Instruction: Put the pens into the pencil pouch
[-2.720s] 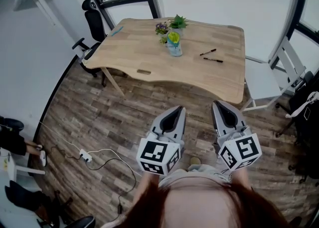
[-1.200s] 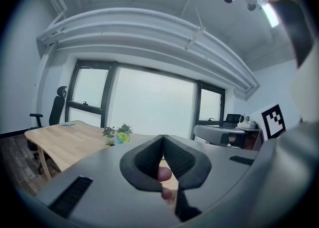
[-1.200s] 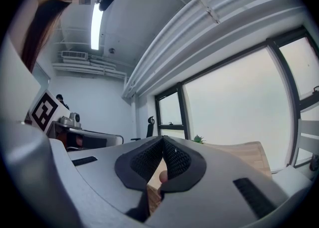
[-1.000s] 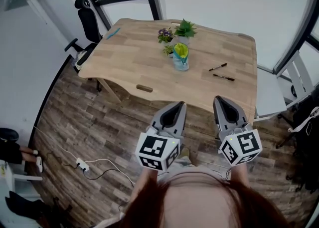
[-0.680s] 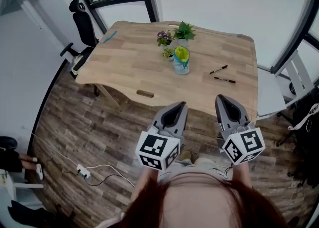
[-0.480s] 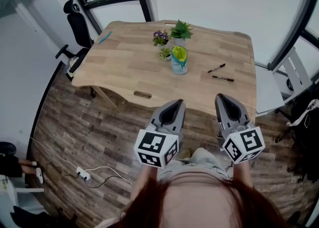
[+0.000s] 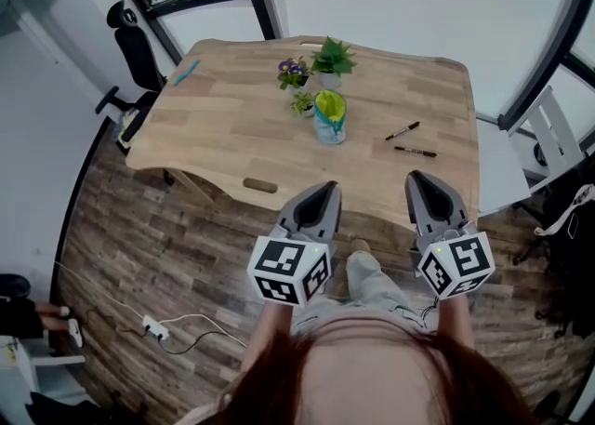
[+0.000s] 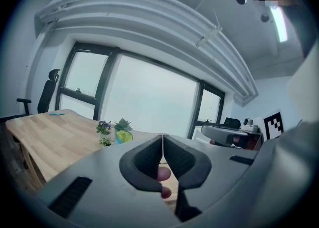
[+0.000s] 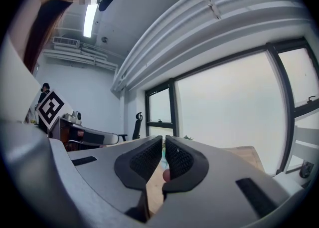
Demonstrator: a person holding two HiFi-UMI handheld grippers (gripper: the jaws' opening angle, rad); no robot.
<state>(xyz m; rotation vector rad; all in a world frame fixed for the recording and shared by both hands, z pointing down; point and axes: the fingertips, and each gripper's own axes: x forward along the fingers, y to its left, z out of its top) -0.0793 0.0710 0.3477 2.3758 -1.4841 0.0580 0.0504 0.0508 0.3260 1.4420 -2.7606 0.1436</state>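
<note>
I hold my left gripper and right gripper fully closed and empty at the near edge of the wooden table, where two black pens lie toward its right side and the pencil pouch stands upright near its middle.

Potted plants on wooden table; black office chair alongside

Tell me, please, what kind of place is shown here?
Probably an office or meeting room: a large wooden table, a black office chair beside it, and tall windows along the wall.
</note>
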